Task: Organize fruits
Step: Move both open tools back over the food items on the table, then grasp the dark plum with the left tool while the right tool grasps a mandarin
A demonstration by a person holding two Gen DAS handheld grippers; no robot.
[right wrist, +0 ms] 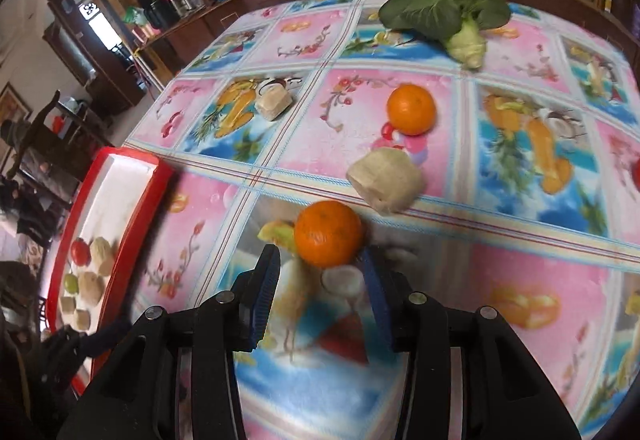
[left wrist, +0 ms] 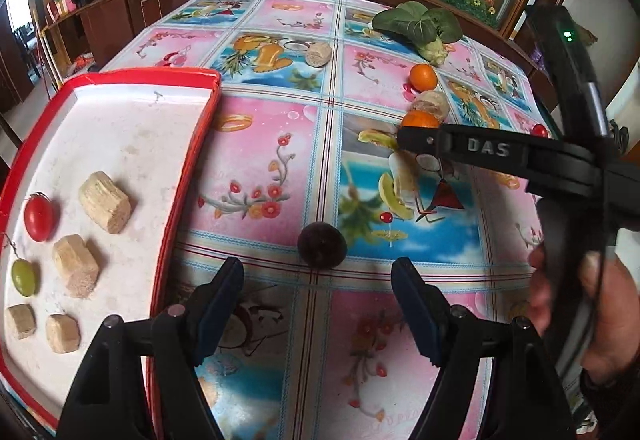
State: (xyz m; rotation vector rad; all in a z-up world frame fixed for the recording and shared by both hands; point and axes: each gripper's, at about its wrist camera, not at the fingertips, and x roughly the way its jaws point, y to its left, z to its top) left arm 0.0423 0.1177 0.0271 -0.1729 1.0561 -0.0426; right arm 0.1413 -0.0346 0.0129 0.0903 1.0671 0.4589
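My left gripper (left wrist: 318,274) hangs open over the patterned tablecloth, and a dark round plum (left wrist: 322,245) lies just beyond its fingertips, untouched. To its left a red tray (left wrist: 192,160) holds a cherry tomato (left wrist: 39,217), a green grape (left wrist: 23,277) and several beige chunks (left wrist: 105,202). My right gripper (right wrist: 319,256) is open, its blue pads either side of the near edge of an orange (right wrist: 329,233) without pressing it. Behind that orange lie a beige chunk (right wrist: 386,180) and a second orange (right wrist: 411,109).
A leafy bok choy (right wrist: 444,10) lies at the table's far side and another beige chunk (right wrist: 274,105) at the back left. A cherry tomato (left wrist: 540,130) sits near the right edge. A hand (left wrist: 568,292) holds the right gripper's black handle (left wrist: 488,149). Wooden cabinets stand behind the table.
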